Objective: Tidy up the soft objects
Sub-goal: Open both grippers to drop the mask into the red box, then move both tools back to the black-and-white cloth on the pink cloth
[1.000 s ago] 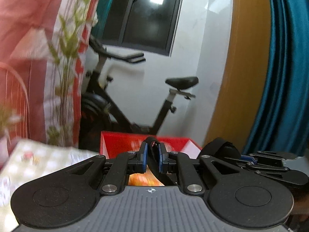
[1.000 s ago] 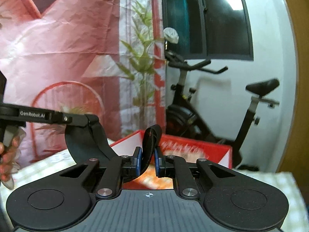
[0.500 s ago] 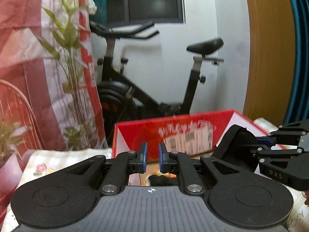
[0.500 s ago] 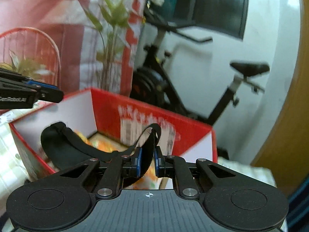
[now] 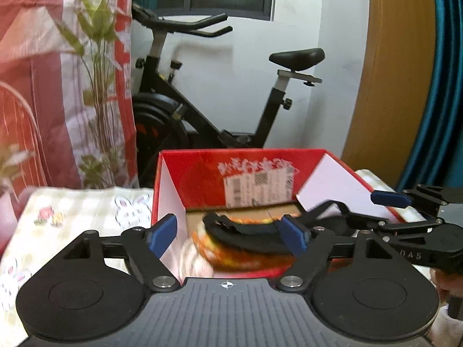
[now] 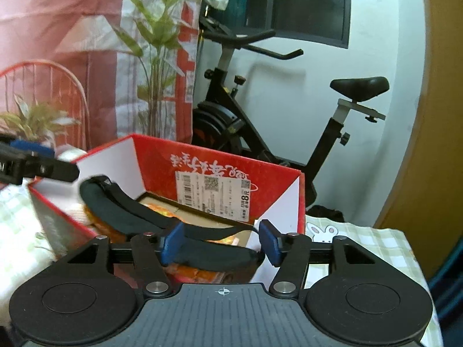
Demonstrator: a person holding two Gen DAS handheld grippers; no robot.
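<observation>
2 grippers, 1 box, 1 black soft item. Left gripper (image 5: 228,235): jaws wide apart, have just been opening; the black padded eye mask (image 5: 249,235) lies between its blue pads, not pressed by them, though contact w/ the right-hand pad can't be ruled out due to blur. Right gripper (image 6: 218,243): jaws apart too, just been opening; mask's strap and lower band run between the pads, loose, left pad maybe brushing it, can't tell. Mask sits inside the red cardboard box (image 6: 220,156), on top of orange-yellow contents that are blurred and not identifiable. Box: 1 white barcode label (image 6: 214,196) on the inner back wall, print upside down. Box stands on a surface w/ a checked bunny-print cloth (image 5: 86,211). Behind: 1 exercise bike (image 5: 202,110), 1 leafy plant (image 6: 153,43), red-and-white curtain (image 5: 34,57). Right gripper's far end cut off at the left-wrist view's edge; box's near wall hidden behind the gripper bodies.
</observation>
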